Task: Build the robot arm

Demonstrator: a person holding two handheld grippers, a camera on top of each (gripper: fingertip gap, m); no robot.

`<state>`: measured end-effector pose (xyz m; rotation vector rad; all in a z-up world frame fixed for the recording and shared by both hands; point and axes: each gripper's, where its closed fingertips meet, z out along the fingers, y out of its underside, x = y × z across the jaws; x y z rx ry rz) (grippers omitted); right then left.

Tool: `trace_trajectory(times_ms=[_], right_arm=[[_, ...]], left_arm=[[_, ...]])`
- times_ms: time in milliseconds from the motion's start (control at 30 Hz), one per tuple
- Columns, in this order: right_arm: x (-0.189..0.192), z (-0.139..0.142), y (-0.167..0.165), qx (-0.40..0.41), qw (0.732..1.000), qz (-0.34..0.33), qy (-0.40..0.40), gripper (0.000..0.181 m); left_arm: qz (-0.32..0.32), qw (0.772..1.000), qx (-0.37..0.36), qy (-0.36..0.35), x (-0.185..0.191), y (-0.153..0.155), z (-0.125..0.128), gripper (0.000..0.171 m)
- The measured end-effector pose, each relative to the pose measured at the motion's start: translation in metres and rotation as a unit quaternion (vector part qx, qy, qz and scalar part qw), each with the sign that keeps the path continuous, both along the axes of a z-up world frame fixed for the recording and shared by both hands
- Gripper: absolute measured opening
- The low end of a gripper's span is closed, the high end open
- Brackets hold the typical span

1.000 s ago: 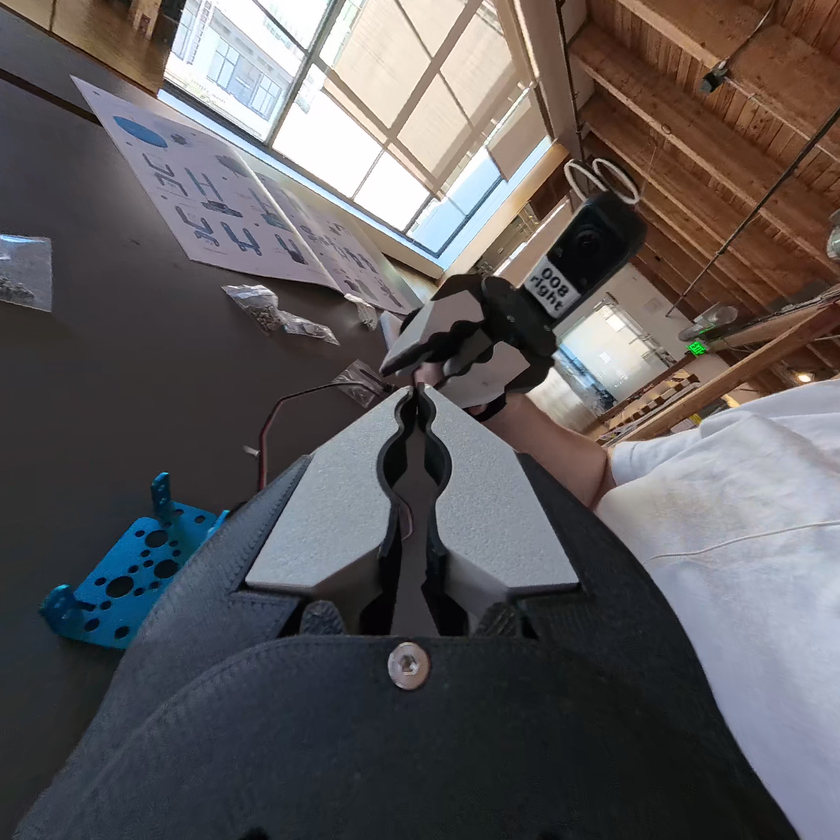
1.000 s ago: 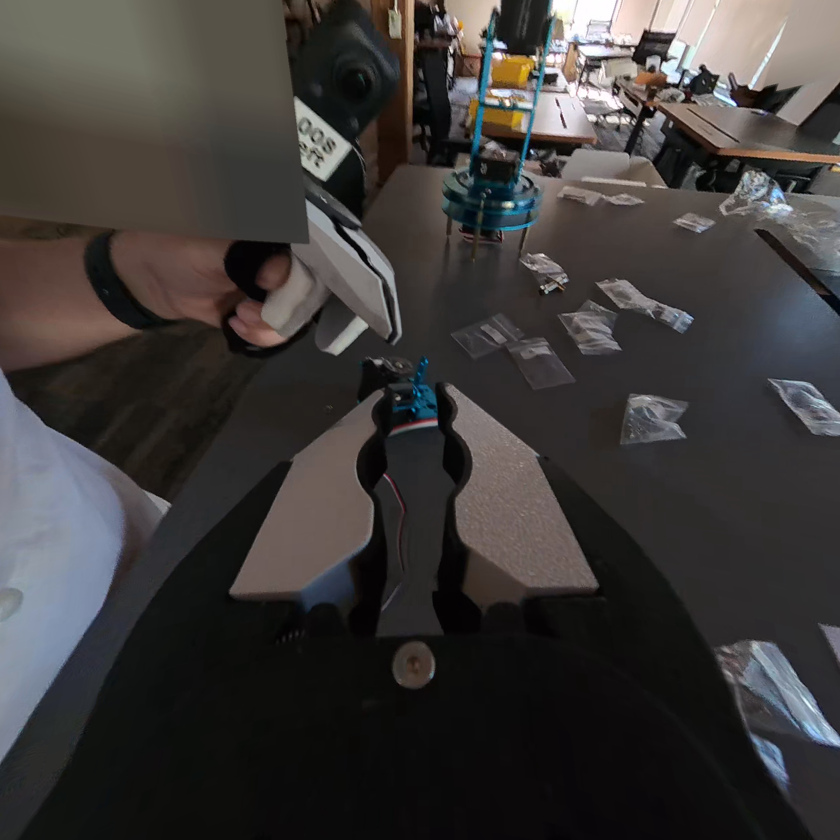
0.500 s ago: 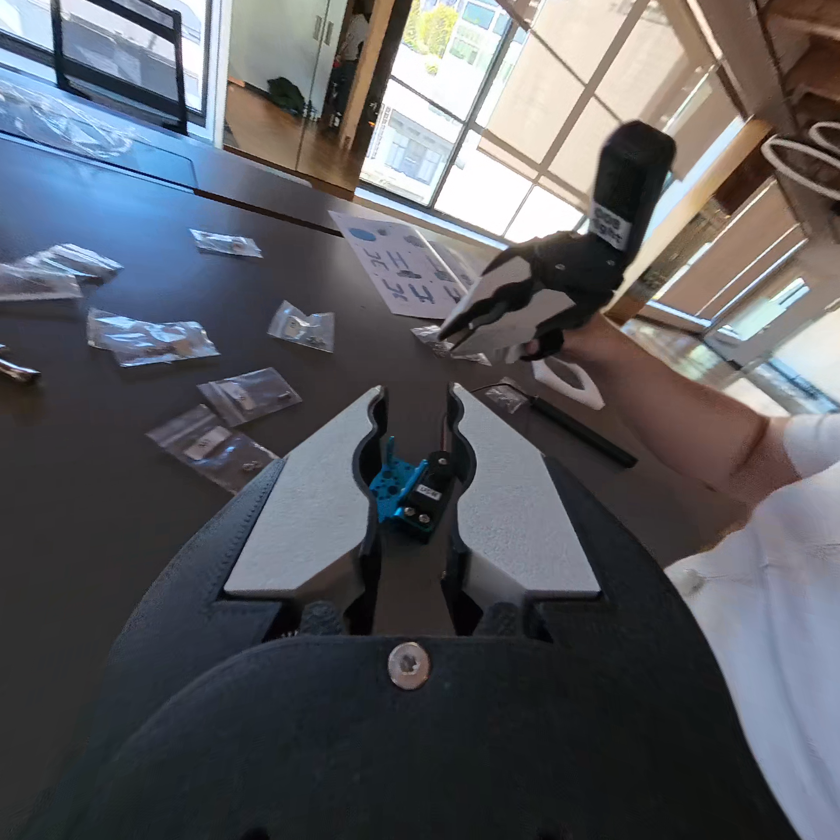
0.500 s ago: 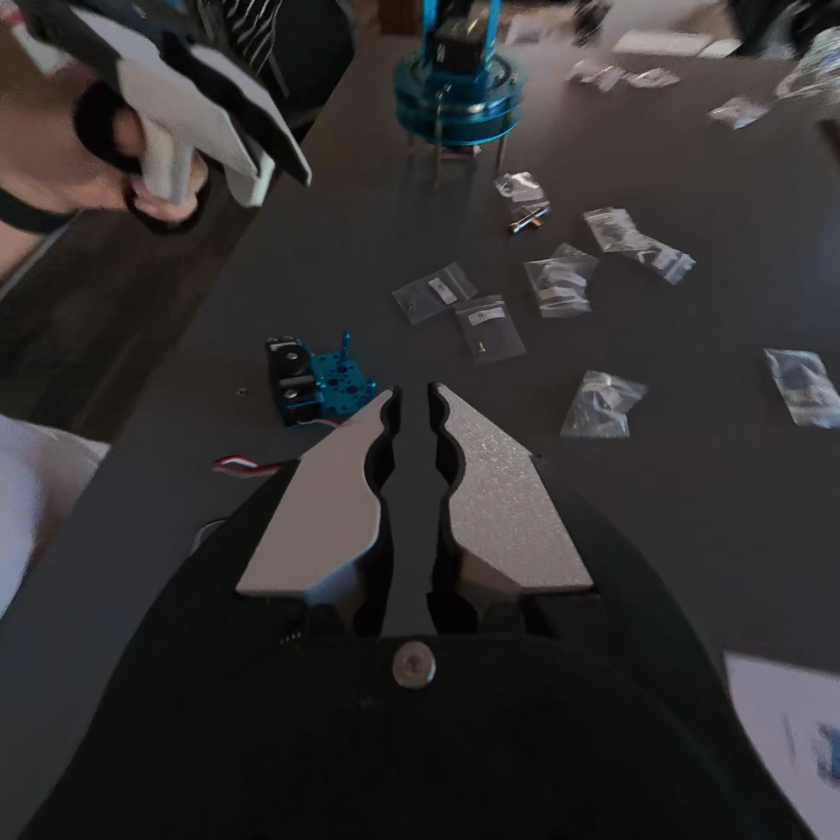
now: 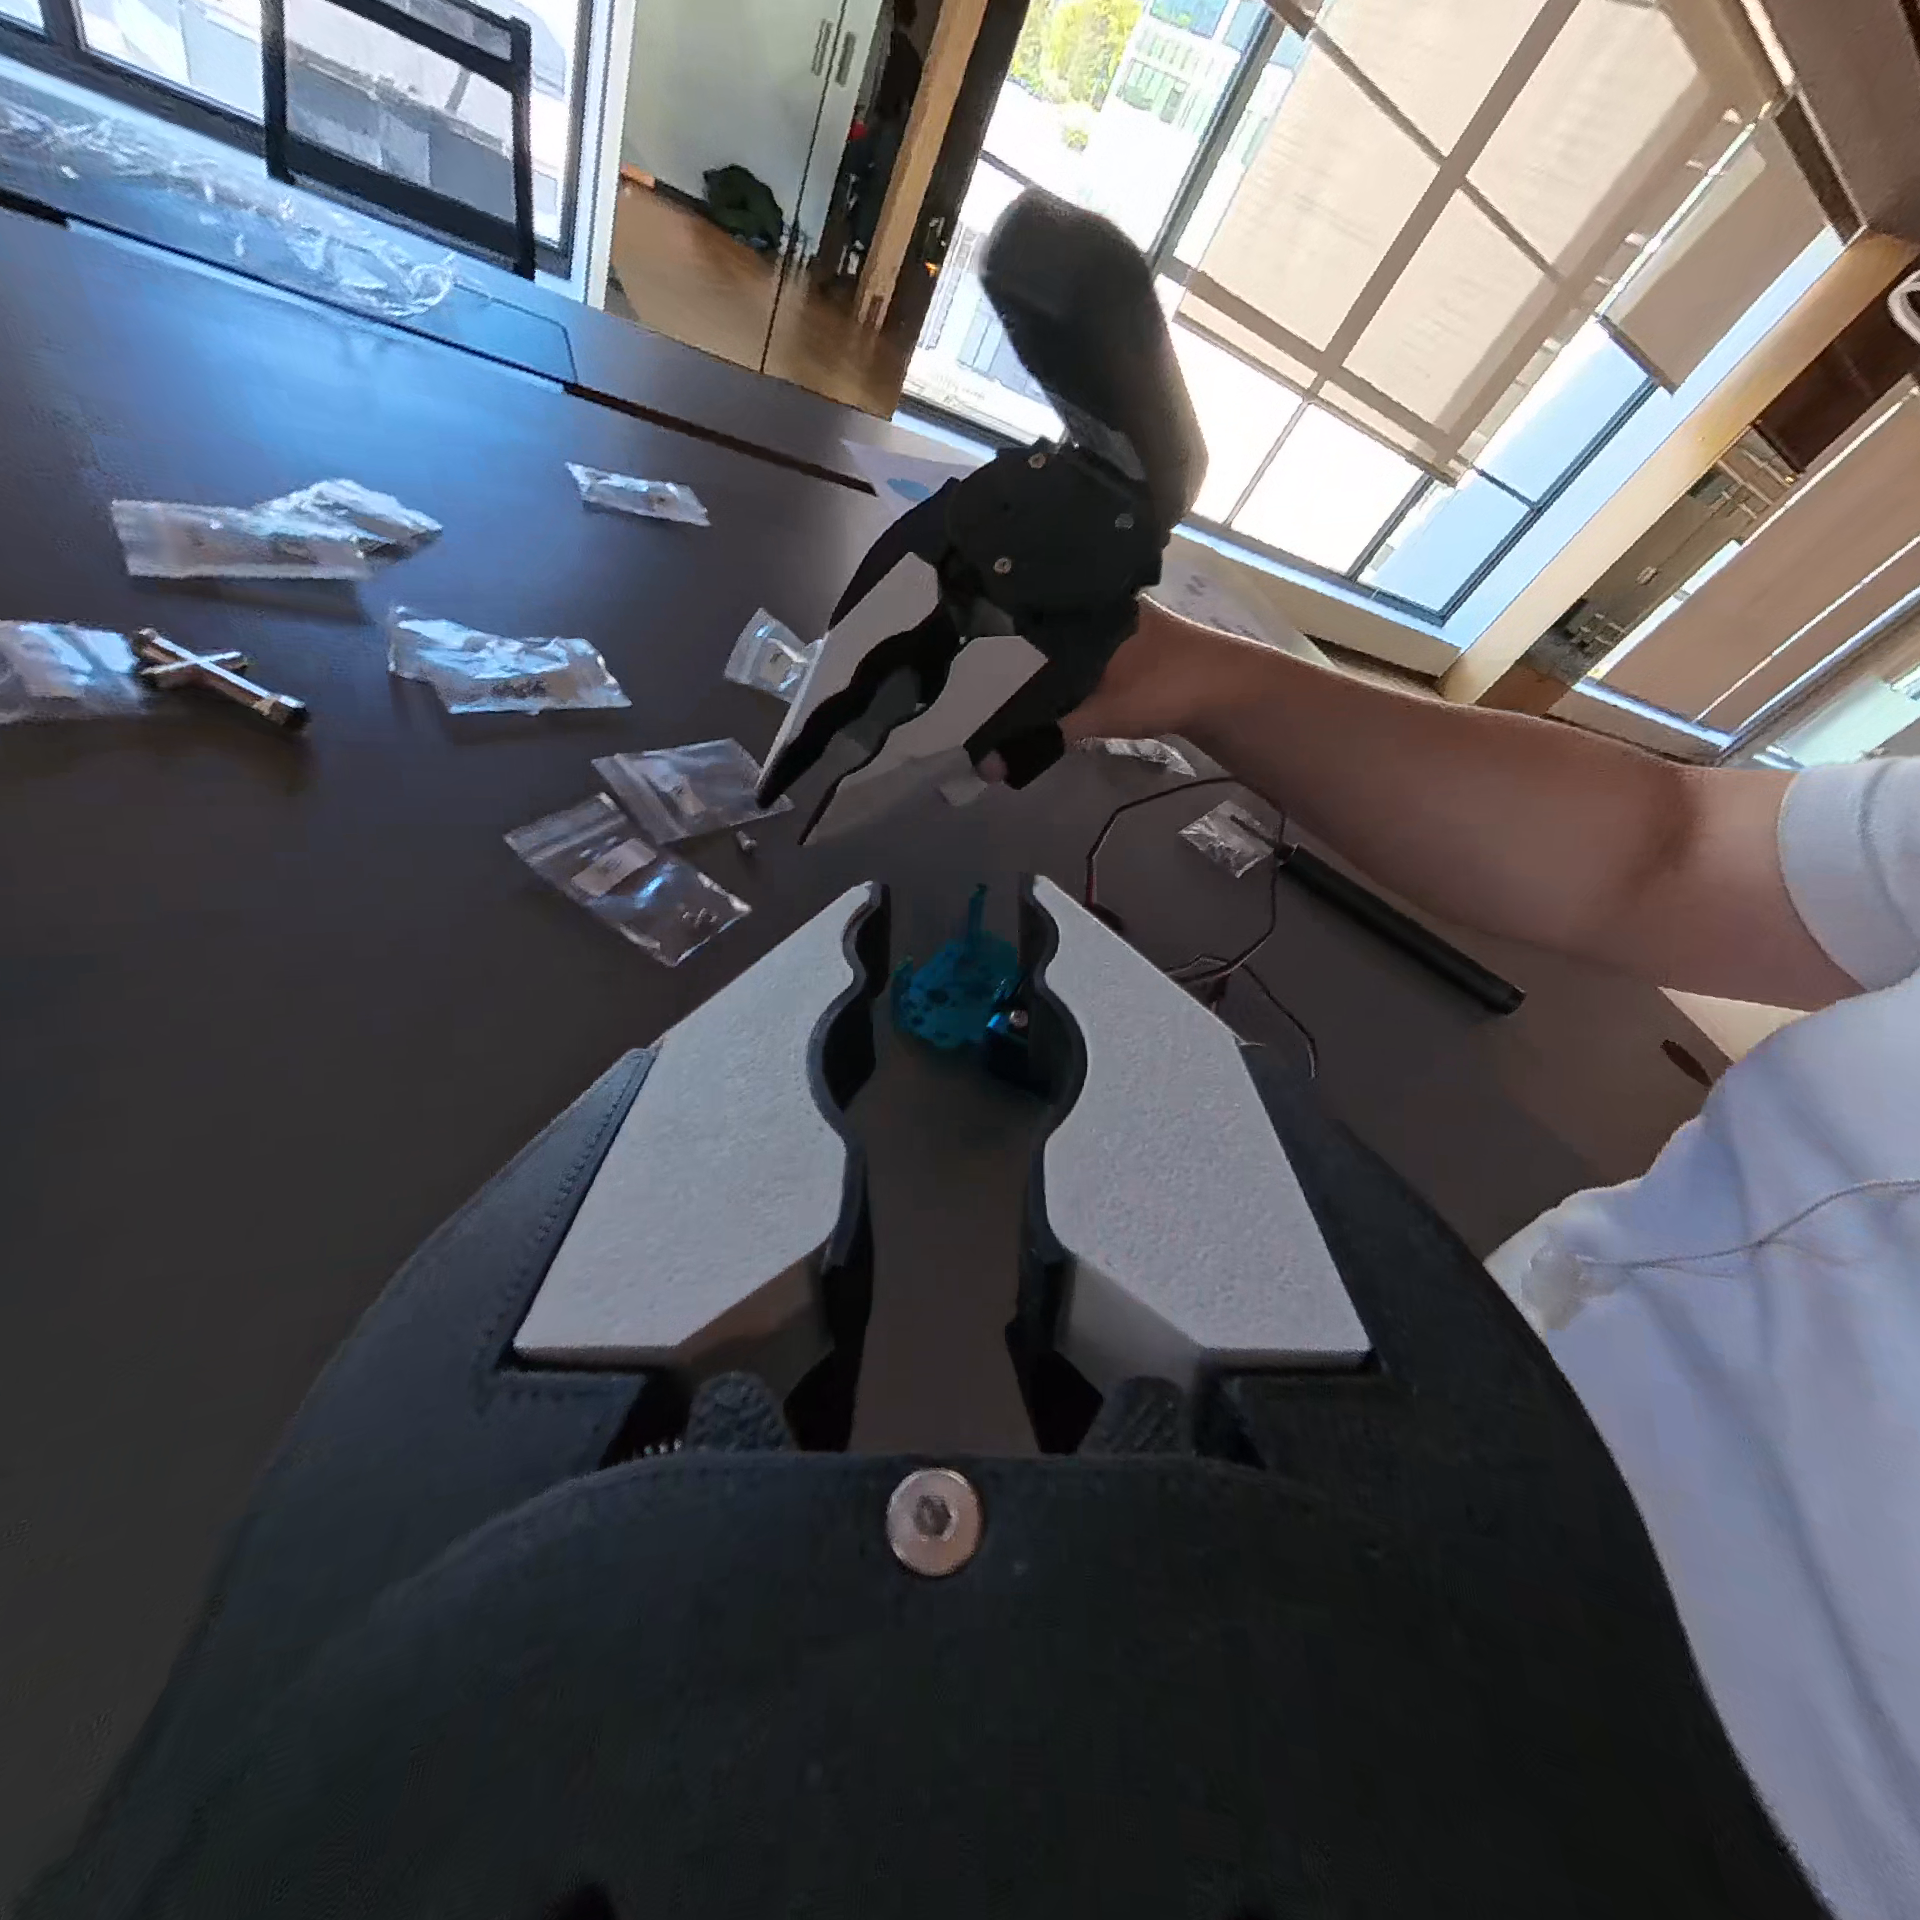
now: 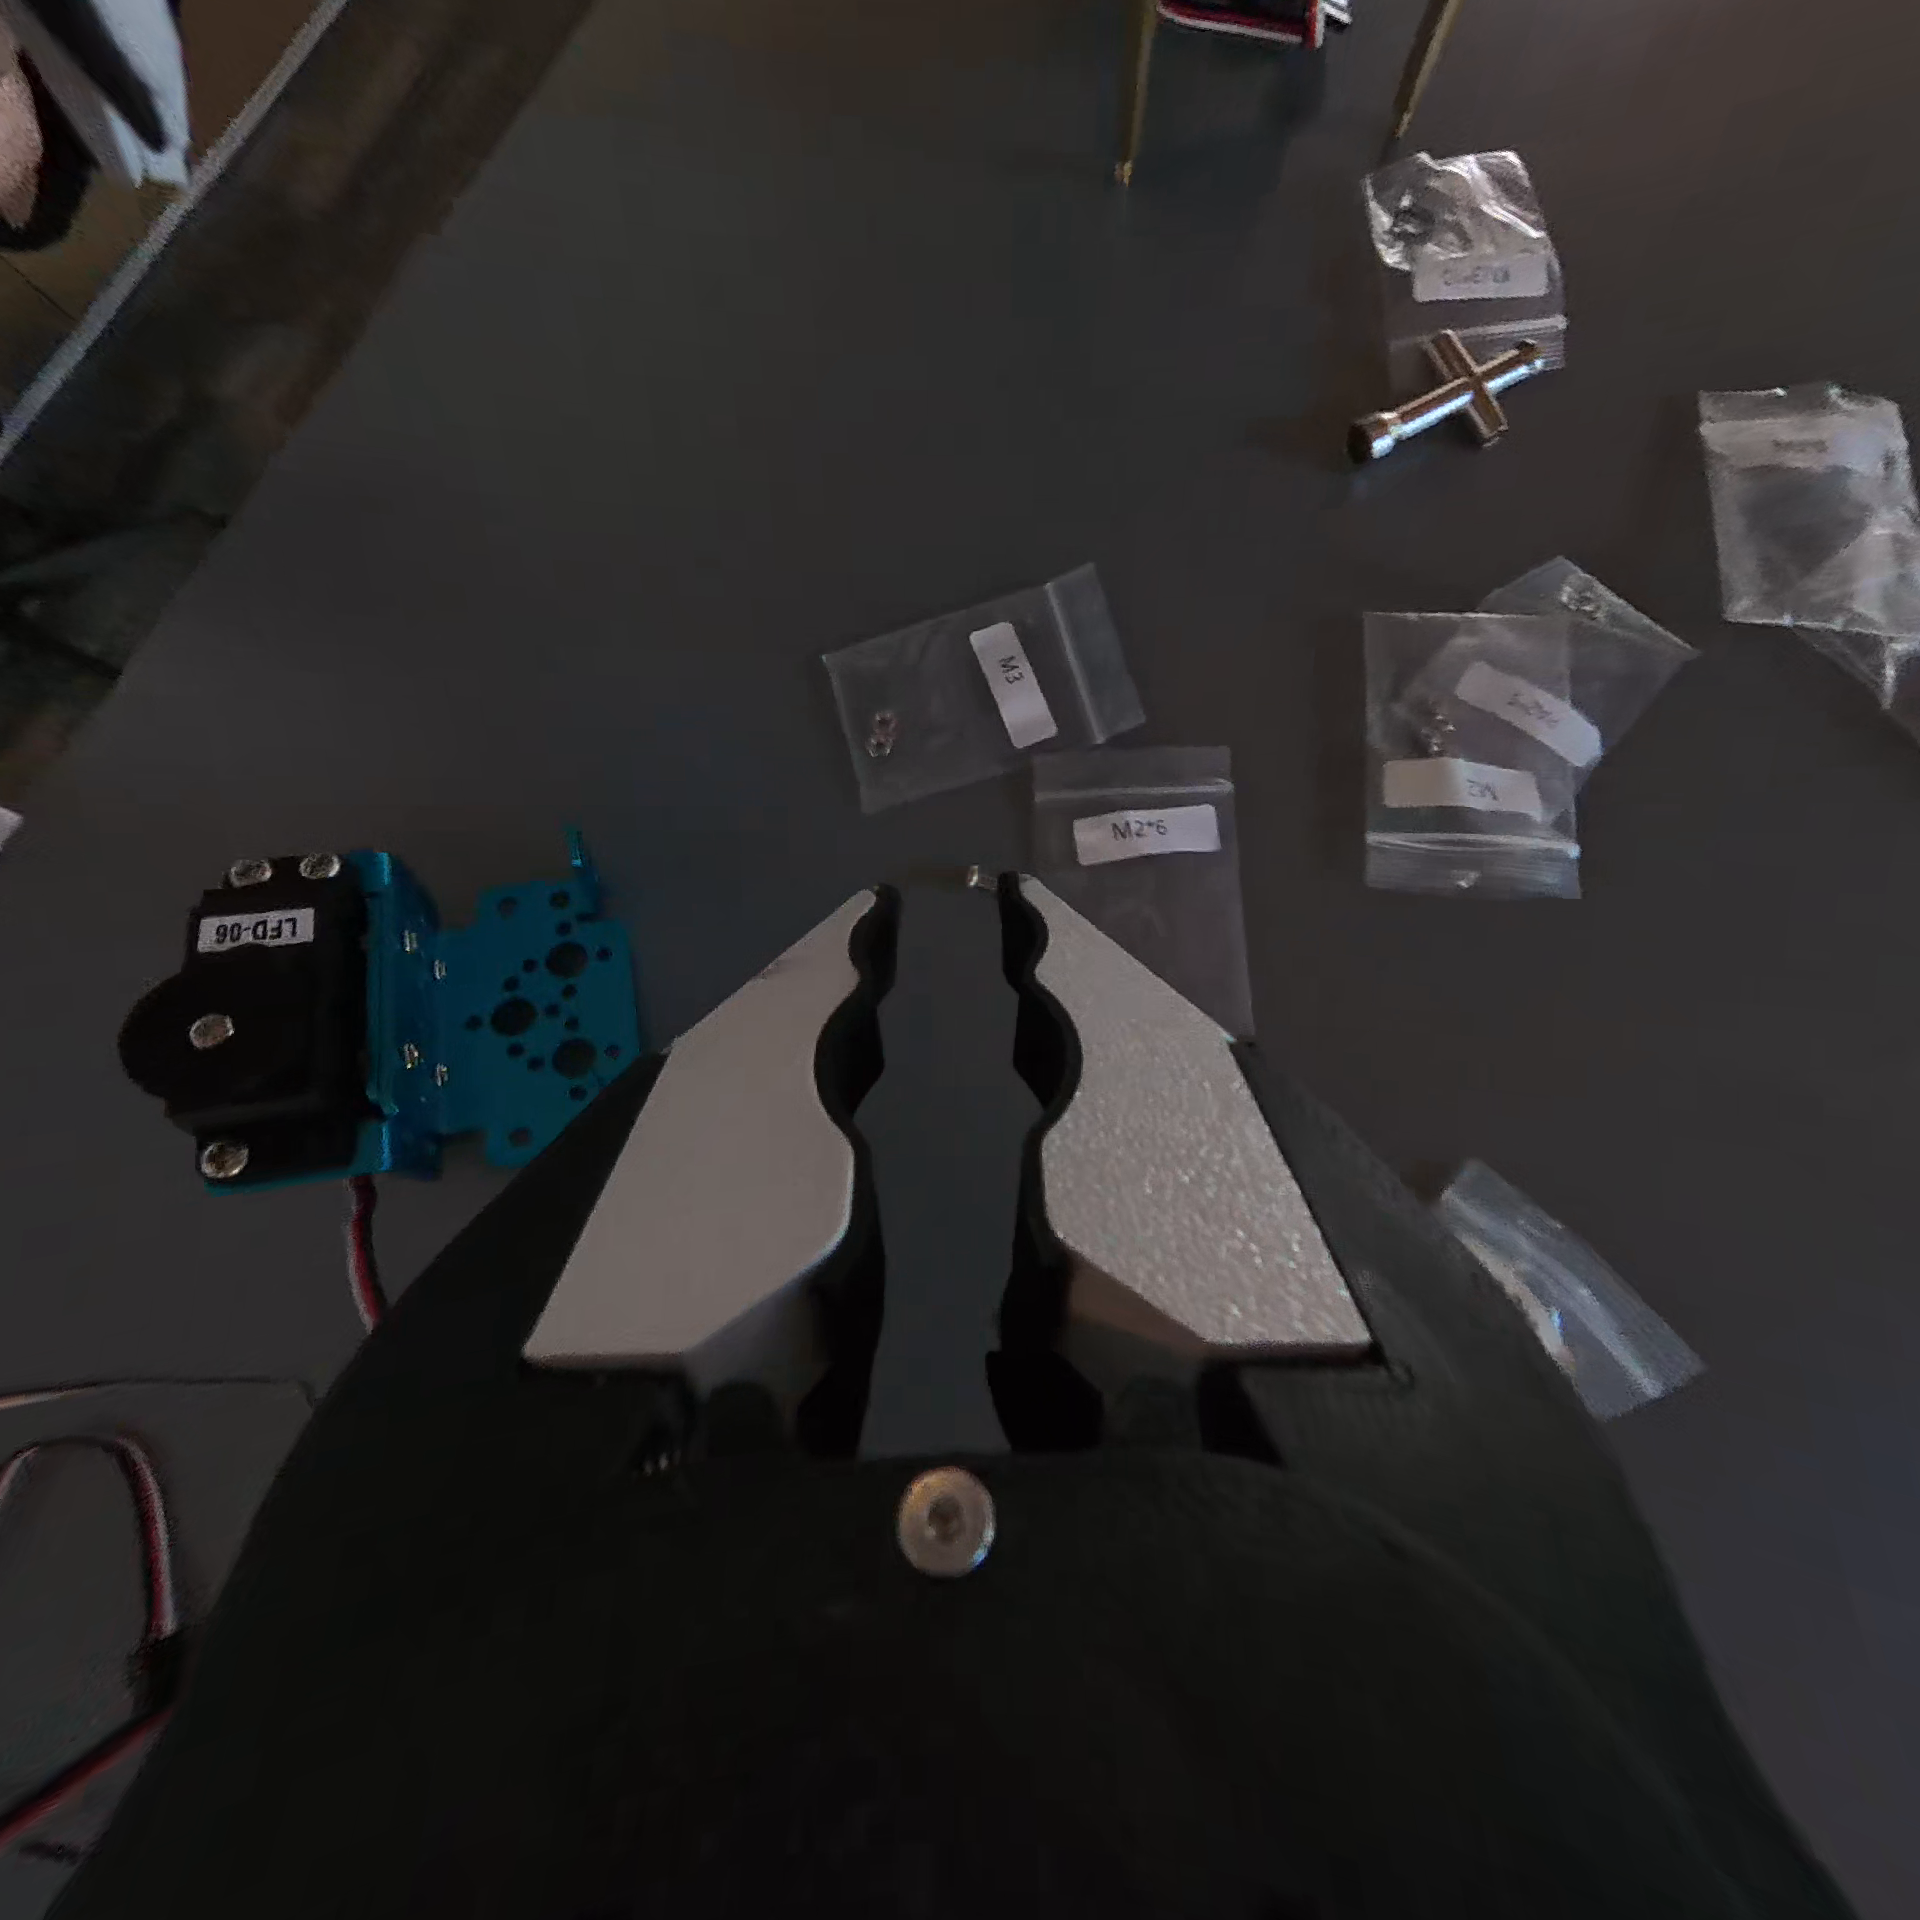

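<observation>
Both grippers hang above the dark table (image 6: pixel 727 416), holding nothing. Left gripper (image 5: pixel 951 904) is parted, fingers framing the blue bracket (image 5: pixel 956 992) lying flat below, apparently not touching it. In the right view that bracket, with its black motor (image 6: pixel 260 1029) screwed on, lies toward the table's left edge, wire trailing nearer. Right gripper (image 6: pixel 940 894) is slightly open, tilted down over a small loose screw (image 6: pixel 971 876) just beside a clear bag (image 6: pixel 1138 831). A cross-shaped wrench (image 6: pixel 1455 400) lies farther off among more bags.
</observation>
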<state>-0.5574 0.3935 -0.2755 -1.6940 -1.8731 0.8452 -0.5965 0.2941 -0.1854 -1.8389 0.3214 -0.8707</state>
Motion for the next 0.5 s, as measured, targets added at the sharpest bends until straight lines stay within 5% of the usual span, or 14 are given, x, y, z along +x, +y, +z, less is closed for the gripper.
trace_trajectory(times_ms=[200,500], right_arm=[[-0.007,-0.013,0.002,0.073,0.996,0.050,-0.020,0.016],[-0.017,-0.009,0.011,0.055,0.995,0.071,-0.052,0.014]], left_arm=[[0.009,1.000,-0.003,-0.013,-0.017,0.002,-0.002,0.023],[0.001,1.000,0.003,0.001,-0.020,-0.001,0.002,0.022]])
